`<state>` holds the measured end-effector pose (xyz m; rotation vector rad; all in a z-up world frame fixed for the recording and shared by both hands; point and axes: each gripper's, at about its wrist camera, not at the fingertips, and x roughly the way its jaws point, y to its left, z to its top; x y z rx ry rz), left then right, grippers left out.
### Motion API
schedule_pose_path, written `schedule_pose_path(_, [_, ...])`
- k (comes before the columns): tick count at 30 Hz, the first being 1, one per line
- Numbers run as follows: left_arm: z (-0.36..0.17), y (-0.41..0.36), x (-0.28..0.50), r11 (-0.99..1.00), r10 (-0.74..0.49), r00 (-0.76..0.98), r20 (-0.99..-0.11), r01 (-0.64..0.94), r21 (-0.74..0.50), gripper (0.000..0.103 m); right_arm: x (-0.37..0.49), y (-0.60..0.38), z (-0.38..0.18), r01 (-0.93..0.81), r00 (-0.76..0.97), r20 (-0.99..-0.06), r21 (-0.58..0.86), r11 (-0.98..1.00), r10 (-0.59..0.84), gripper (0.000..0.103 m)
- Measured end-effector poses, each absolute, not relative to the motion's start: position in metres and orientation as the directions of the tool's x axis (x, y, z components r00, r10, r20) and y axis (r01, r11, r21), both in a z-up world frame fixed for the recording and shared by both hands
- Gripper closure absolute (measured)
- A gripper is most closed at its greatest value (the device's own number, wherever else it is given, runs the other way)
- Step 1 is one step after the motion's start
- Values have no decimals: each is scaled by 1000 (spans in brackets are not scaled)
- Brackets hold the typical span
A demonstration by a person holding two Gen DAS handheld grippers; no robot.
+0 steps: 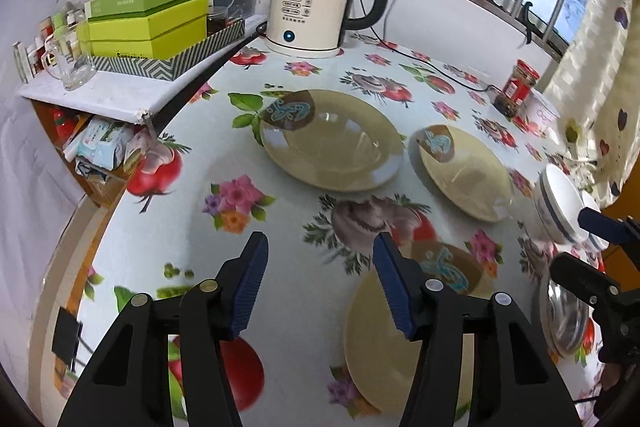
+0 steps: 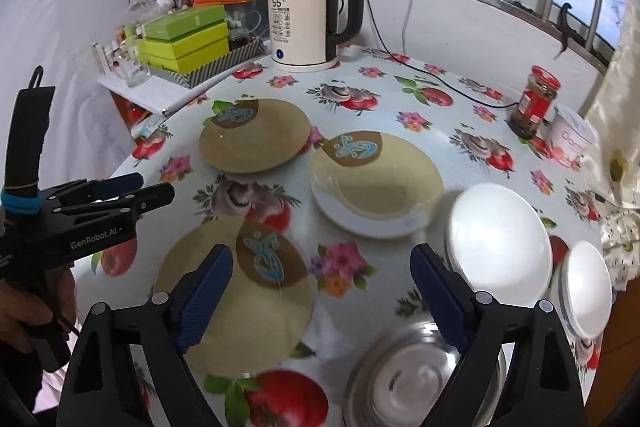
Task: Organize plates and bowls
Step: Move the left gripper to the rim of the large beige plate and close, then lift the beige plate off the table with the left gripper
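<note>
Three tan plates with a blue fish motif lie on the flowered tablecloth: a deep one [image 1: 332,143], one to its right [image 1: 464,175], and a near one [image 1: 376,343]. My left gripper [image 1: 320,259] hangs open above the cloth beside the near plate with nothing between its fingers. In the right wrist view the same plates show at the far left [image 2: 256,135], centre [image 2: 376,179] and near left [image 2: 236,307]. My right gripper [image 2: 320,267] is open and empty above the cloth between the near plate and a steel bowl [image 2: 424,383]. Two white bowls [image 2: 500,239] [image 2: 586,291] sit at right.
An electric kettle [image 2: 304,23] stands at the back, its cable [image 2: 440,79] crossing the table. A red-lidded jar [image 2: 536,103] and a yogurt cup [image 2: 570,139] are at the far right. A shelf with green boxes [image 1: 148,23] borders the left. The table edge [image 1: 60,267] curves near left.
</note>
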<state>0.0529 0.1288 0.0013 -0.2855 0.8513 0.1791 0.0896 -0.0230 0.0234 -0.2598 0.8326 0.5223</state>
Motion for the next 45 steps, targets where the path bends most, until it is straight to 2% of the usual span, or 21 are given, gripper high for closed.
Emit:
schedule_pose_path(2, [1, 134, 59, 947, 40, 649, -760, -268, -179, 51, 96, -16, 23, -541, 552, -763, -21, 841, 336, 13])
schedule_pose_path(8, [-3, 149, 74, 940, 22, 652, -758, -272, -207, 51, 115, 10, 21, -573, 529, -776, -30, 819, 342, 20])
schedule_pose_path(12, [-6, 160, 84, 932, 13, 649, -760, -283, -227, 54, 133, 25, 16, -586, 494, -796, -9, 810, 349, 34])
schedule_pose_path(13, [-6, 164, 87, 930, 5, 651, -759, -281, -235, 59, 137, 28, 15, -589, 486, -800, -4, 808, 351, 34])
schedule_pose_path(14, [-7, 166, 88, 929, 1, 651, -759, -281, -240, 61, 142, 31, 14, -592, 479, -804, 0, 806, 352, 34])
schedule_pose_path(25, [-19, 197, 118, 901, -57, 646, -761, -296, -318, 61, 195, 67, 2, -610, 409, -834, 53, 791, 371, 37])
schedule_pose_path(33, [-32, 208, 137, 892, -66, 632, -772, -309, -329, 61, 233, 83, -18, -599, 362, -861, 78, 797, 357, 47])
schedule_pose_path(35, [-35, 209, 141, 890, -71, 628, -775, -311, -333, 66, 241, 85, -22, -591, 357, -866, 81, 802, 350, 47])
schedule_pose_path(38, [-39, 210, 146, 886, -81, 625, -777, -312, -344, 66, 251, 87, -29, -585, 351, -871, 84, 807, 345, 48])
schedule_pose_path(40, [-40, 211, 149, 885, -77, 624, -778, -316, -342, 68, 259, 88, -35, -574, 328, -876, 112, 811, 353, 53])
schedule_pose_path(43, [-42, 211, 152, 883, -81, 621, -780, -317, -345, 74, 265, 89, -41, -574, 318, -880, 118, 811, 353, 55])
schedule_pose_path(45, [-45, 212, 154, 882, -81, 616, -784, -322, -344, 74, 269, 90, -45, -571, 309, -882, 127, 811, 355, 58])
